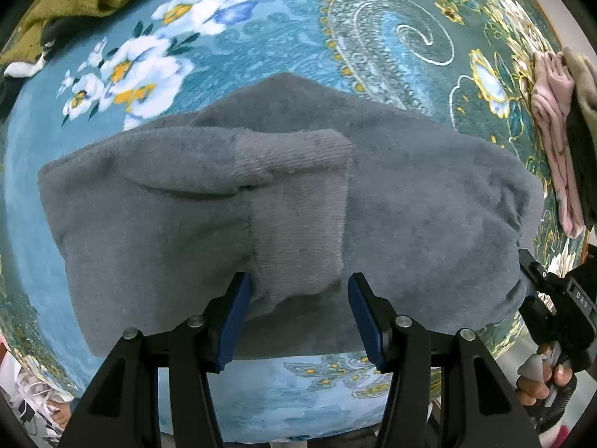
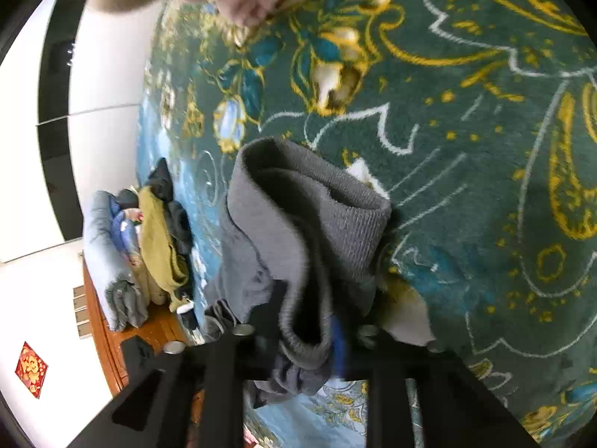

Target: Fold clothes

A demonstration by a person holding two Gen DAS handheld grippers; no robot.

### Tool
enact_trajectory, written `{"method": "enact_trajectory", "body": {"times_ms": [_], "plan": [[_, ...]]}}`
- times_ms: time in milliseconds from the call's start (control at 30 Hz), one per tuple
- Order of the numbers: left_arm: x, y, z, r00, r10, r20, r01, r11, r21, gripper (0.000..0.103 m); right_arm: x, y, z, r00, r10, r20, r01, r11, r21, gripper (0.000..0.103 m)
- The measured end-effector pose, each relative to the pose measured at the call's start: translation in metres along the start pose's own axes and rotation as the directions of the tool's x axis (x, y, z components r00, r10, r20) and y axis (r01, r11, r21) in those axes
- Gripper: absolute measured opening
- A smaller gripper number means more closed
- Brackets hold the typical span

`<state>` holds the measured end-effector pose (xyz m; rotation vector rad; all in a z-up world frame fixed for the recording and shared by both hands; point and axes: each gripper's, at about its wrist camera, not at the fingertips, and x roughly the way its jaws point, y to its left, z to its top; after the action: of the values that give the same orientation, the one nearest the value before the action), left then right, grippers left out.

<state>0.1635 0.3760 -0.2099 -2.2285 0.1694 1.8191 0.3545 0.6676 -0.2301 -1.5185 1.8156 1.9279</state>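
- The grey sweater (image 1: 298,201) I'm folding lies bunched on the floral blanket (image 1: 231,56). Through my left wrist camera its long axis runs side to side, with a ribbed cuff (image 1: 294,156) folded over the middle and pointing right.
- My left gripper (image 1: 298,317) looks steeply down on it. The blue pads (image 1: 235,321) stand partly open on either side of the ribbed band. I see no pinch; they hold nothing.
- My right gripper (image 2: 309,339) comes in slanted and rolled. Its jaws are nearly closed on a ribbed edge of the sweater (image 2: 298,246), though that view is blurred.
- Only the left view shows the right tool clamped at the sweater's right end, with fingers (image 1: 541,377) on its handle.
- Only the right view shows the clothes pile (image 2: 149,246) at the blanket's far edge and the white wall (image 2: 37,186).
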Motion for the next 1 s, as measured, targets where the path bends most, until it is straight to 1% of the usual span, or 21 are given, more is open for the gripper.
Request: {"method": "enact_trajectory", "body": {"times_ms": [67, 100, 167, 200, 233, 300, 333, 367, 467, 533, 567, 600, 633, 667, 733, 767, 800, 867, 900, 967, 1000], "plan": [[-0.002, -0.002, 0.003, 1.000, -0.002, 0.006, 0.002, 1.000, 0.007, 0.056, -0.005, 0.022, 0.003, 1.000, 0.030, -0.006, -0.030, 0.997, -0.069, 0.013], [-0.003, -0.002, 0.005, 1.000, 0.000, 0.008, 0.000, 1.000, 0.010, 0.056, -0.012, 0.033, 0.002, 0.997, 0.075, -0.003, -0.075, 0.990, -0.115, 0.012], [-0.004, -0.002, 0.008, 1.000, 0.004, 0.013, -0.004, 1.000, 0.014, 0.056, -0.033, 0.057, -0.004, 0.985, 0.174, 0.010, -0.166, 0.953, -0.253, 0.010], [-0.003, -0.002, 0.009, 1.000, 0.007, 0.011, -0.007, 1.000, 0.012, 0.056, -0.035, 0.061, -0.005, 0.986, 0.167, 0.007, -0.157, 0.942, -0.296, 0.010], [-0.002, -0.002, 0.010, 1.000, 0.009, 0.009, -0.009, 1.000, 0.010, 0.056, -0.033, 0.059, -0.005, 0.992, 0.128, 0.005, -0.120, 0.939, -0.321, 0.010], [0.000, -0.001, 0.011, 1.000, 0.014, 0.001, -0.014, 1.000, 0.007, 0.056, -0.016, 0.038, 0.002, 1.000, 0.003, -0.009, -0.005, 0.955, -0.297, 0.010], [0.001, -0.001, 0.010, 1.000, 0.014, -0.004, -0.014, 1.000, 0.008, 0.056, -0.011, 0.024, 0.006, 0.999, -0.034, -0.024, 0.027, 0.965, -0.260, 0.010], [0.001, -0.001, 0.010, 1.000, 0.013, -0.004, -0.013, 1.000, 0.014, 0.056, -0.009, 0.011, 0.008, 0.998, -0.046, -0.039, 0.037, 0.976, -0.216, 0.010], [0.003, 0.001, 0.009, 1.000, 0.024, -0.009, -0.024, 0.999, 0.024, 0.056, -0.010, -0.007, 0.006, 0.998, -0.006, -0.065, -0.003, 0.991, -0.133, 0.015], [0.005, 0.004, 0.009, 1.000, 0.020, -0.018, -0.020, 1.000, 0.009, 0.056, -0.014, -0.007, 0.002, 0.997, 0.017, -0.071, -0.027, 0.991, -0.135, 0.023], [0.005, 0.006, 0.009, 1.000, 0.017, -0.018, -0.017, 1.000, 0.001, 0.056, -0.016, -0.005, 0.001, 0.997, 0.024, -0.073, -0.034, 0.990, -0.140, 0.031], [0.005, 0.007, 0.009, 1.000, 0.016, -0.018, -0.016, 1.000, -0.001, 0.056, -0.017, -0.006, -0.001, 0.997, 0.023, -0.076, -0.034, 0.989, -0.144, 0.046], [0.005, 0.007, 0.009, 1.000, 0.016, -0.018, -0.016, 1.000, -0.002, 0.056, -0.016, -0.008, -0.002, 0.996, 0.022, -0.083, -0.033, 0.989, -0.141, 0.054], [0.004, 0.007, 0.009, 1.000, 0.016, -0.017, -0.016, 1.000, 0.000, 0.056, -0.015, -0.010, -0.003, 0.996, 0.020, -0.086, -0.031, 0.991, -0.132, 0.058], [0.002, 0.007, 0.008, 1.000, 0.016, -0.013, -0.015, 1.000, 0.009, 0.056, -0.011, -0.012, -0.002, 0.997, 0.021, -0.077, -0.029, 0.994, -0.104, 0.058], [0.001, 0.007, 0.008, 1.000, 0.016, -0.012, -0.016, 1.000, 0.013, 0.056, -0.010, -0.012, -0.002, 0.998, 0.029, -0.064, -0.034, 0.995, -0.089, 0.051], [0.000, 0.007, 0.008, 1.000, 0.018, -0.012, -0.017, 1.000, 0.017, 0.056, -0.008, -0.012, -0.001, 0.998, 0.031, -0.060, -0.036, 0.997, -0.074, 0.037], [-0.001, 0.009, 0.007, 1.000, 0.018, -0.010, -0.018, 1.000, 0.019, 0.056, -0.005, -0.006, 0.000, 0.997, -0.005, -0.078, -0.001, 0.997, -0.078, 0.017], [-0.001, 0.010, 0.007, 1.000, 0.018, -0.009, -0.018, 1.000, 0.018, 0.056, -0.007, 0.000, -0.001, 0.997, -0.007, -0.079, -0.001, 0.996, -0.093, 0.013], [-0.001, 0.013, 0.007, 1.000, 0.019, -0.008, -0.019, 1.000, 0.015, 0.056, -0.015, 0.022, -0.003, 0.997, 0.051, -0.061, -0.060, 0.987, -0.150, 0.011], [0.000, 0.014, 0.007, 1.000, 0.019, -0.007, -0.019, 1.000, 0.016, 0.056, -0.024, 0.038, -0.005, 0.995, 0.091, -0.039, -0.097, 0.973, -0.208, 0.010]]}}
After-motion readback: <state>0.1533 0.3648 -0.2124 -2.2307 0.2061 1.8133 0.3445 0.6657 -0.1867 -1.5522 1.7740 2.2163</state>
